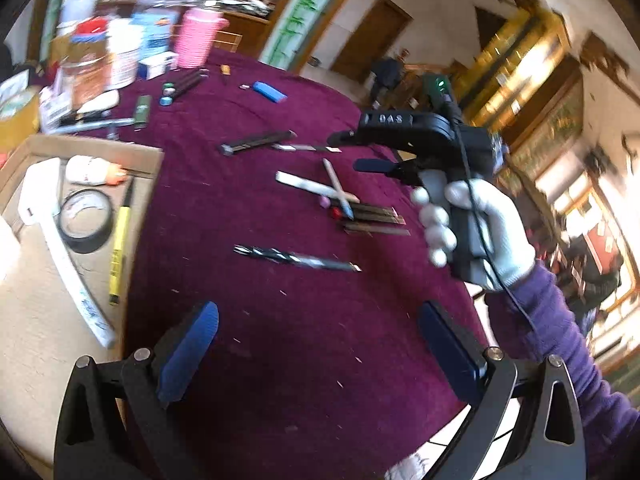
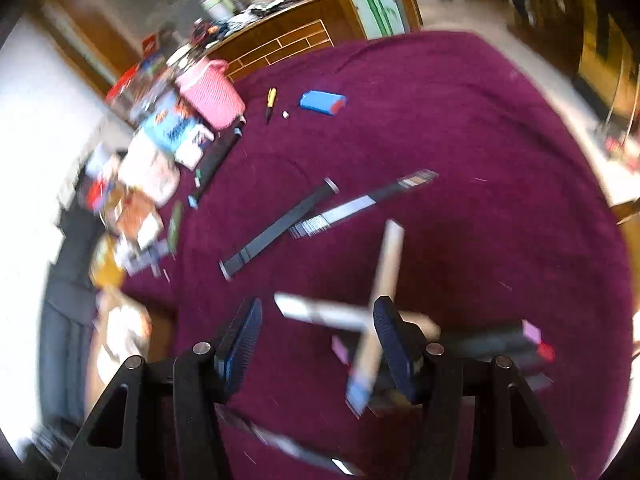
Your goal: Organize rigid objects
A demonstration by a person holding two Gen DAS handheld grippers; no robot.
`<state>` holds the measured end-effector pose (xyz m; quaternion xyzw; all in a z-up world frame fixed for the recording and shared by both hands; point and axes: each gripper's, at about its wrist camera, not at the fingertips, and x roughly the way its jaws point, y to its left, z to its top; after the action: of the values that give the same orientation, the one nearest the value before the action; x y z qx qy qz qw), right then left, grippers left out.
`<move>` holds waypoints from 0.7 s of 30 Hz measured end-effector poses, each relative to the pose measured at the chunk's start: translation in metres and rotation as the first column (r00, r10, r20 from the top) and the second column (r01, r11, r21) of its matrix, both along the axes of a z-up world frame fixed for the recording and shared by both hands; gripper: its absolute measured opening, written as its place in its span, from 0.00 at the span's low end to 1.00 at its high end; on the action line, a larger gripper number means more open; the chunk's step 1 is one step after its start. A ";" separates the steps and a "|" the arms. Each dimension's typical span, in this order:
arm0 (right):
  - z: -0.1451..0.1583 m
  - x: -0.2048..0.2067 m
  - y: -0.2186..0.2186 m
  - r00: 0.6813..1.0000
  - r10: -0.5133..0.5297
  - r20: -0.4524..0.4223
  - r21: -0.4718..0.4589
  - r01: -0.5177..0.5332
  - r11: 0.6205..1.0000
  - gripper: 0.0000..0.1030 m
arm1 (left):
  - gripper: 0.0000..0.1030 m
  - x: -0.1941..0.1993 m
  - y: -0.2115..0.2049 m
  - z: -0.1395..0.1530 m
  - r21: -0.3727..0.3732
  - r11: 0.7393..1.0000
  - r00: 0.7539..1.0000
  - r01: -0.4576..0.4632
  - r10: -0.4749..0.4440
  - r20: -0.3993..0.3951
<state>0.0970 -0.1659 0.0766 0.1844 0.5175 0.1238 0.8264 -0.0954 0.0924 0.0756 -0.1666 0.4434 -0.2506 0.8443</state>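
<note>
A twist drill bit (image 1: 296, 258) lies on the maroon cloth (image 1: 304, 360) ahead of my left gripper (image 1: 320, 344), which hangs open above bare cloth with nothing between its blue pads. Farther on, a white stick (image 1: 304, 185) and a pencil (image 1: 338, 188) lie crossed beside dark flat strips (image 1: 376, 216). A white-gloved hand holds my right gripper (image 1: 354, 152) in the air over them. In the right wrist view my right gripper (image 2: 316, 340) stands open. The crossed white stick (image 2: 320, 312) and pencil (image 2: 386, 268) lie on the cloth below, untouched by its pads.
An open cardboard box (image 1: 148, 160) at the left holds a tape roll (image 1: 86, 220), a yellow-handled tool (image 1: 120, 240) and a long white piece (image 1: 68, 256). A black bar (image 1: 256, 144), a blue case (image 1: 270, 91), a pink basket (image 1: 196, 38) and piled clutter sit farther back.
</note>
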 end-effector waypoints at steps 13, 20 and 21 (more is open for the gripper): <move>-0.049 0.115 0.070 0.982 -0.155 -0.105 -0.178 0.134 0.975 0.50 | 0.97 0.022 0.062 -0.001 -0.058 0.997 0.999 -0.050 0.049 -0.021; -0.050 0.070 0.104 0.994 0.028 -0.107 -0.279 -0.057 0.959 0.16 | 0.97 0.019 0.072 -0.010 -0.079 0.995 0.997 -0.063 0.059 -0.051; -0.051 0.060 0.105 0.992 0.049 -0.116 -0.261 -0.078 0.962 0.16 | 0.97 0.016 0.071 -0.008 -0.078 0.995 0.997 -0.062 0.058 -0.045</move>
<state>0.1571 -0.0613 0.0261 0.0619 0.5793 0.0698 0.8098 -0.0793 0.1636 0.0674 -0.2184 0.4458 -0.2389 0.8346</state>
